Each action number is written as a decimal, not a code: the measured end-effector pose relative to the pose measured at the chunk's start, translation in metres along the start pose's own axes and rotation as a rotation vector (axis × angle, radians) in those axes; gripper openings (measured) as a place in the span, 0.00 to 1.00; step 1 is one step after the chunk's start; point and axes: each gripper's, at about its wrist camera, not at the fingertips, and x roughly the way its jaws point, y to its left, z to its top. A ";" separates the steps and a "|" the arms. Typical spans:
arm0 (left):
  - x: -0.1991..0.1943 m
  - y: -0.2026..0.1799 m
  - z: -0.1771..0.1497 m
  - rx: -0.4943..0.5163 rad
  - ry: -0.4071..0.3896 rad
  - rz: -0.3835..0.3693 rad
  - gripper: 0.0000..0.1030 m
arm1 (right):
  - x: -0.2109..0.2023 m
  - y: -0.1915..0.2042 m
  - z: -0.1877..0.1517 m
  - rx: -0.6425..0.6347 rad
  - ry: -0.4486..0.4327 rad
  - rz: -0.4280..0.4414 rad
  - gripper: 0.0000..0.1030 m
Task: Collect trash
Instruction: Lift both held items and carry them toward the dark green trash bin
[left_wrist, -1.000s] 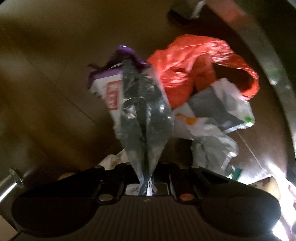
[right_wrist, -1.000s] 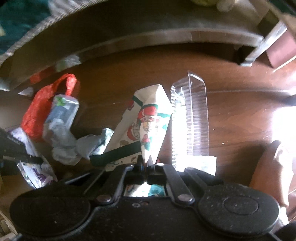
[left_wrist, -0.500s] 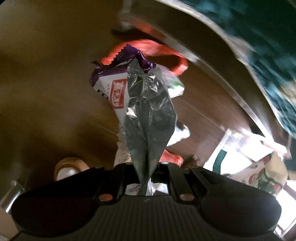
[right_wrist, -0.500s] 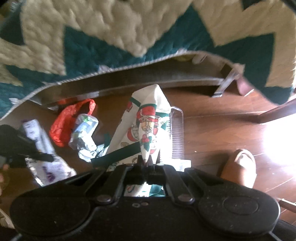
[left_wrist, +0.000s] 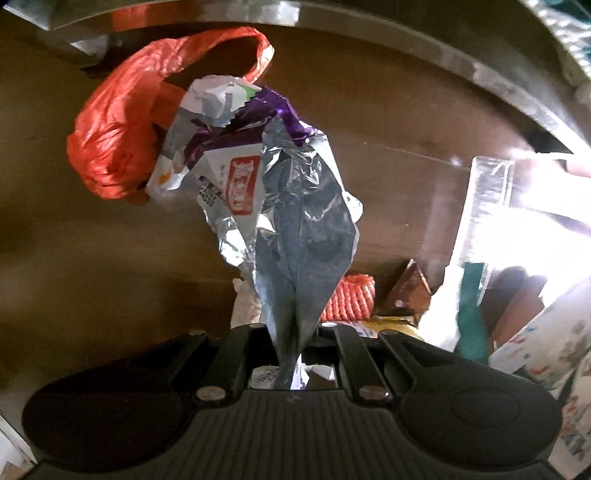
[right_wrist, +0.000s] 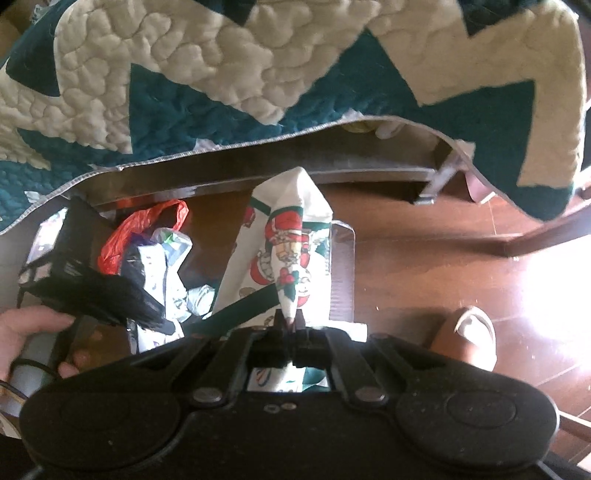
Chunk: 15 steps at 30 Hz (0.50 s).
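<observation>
Both grippers loaded, trash lifted off the wood floor beside the bed.

Left gripper (left_wrist: 291, 343) clamps a silver-and-purple snack wrapper (left_wrist: 295, 206); orange plastic bag (left_wrist: 122, 147) and other scraps lie on the floor (left_wrist: 55, 240) below. Right gripper (right_wrist: 290, 325) pinches a Santa-print paper bag (right_wrist: 284, 258), clear plastic tray (right_wrist: 341, 266) behind it. Step: carrying. Next, judged: find a bin, release, return for the rest.

Low quilt (right_wrist: 229, 85) over littered floor (right_wrist: 424, 266)

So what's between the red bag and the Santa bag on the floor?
In the right wrist view, crumpled white wrappers lie between the red bag and the Santa bag.
</observation>
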 end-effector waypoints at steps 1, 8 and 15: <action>0.003 0.001 0.004 -0.003 0.009 -0.002 0.06 | 0.002 0.002 0.001 0.000 0.004 0.004 0.02; 0.010 0.010 0.002 -0.021 0.031 0.003 0.20 | 0.012 0.004 0.003 0.001 0.019 0.010 0.02; 0.006 0.017 -0.001 -0.046 0.018 0.019 0.21 | 0.017 0.004 0.002 0.005 0.024 -0.004 0.02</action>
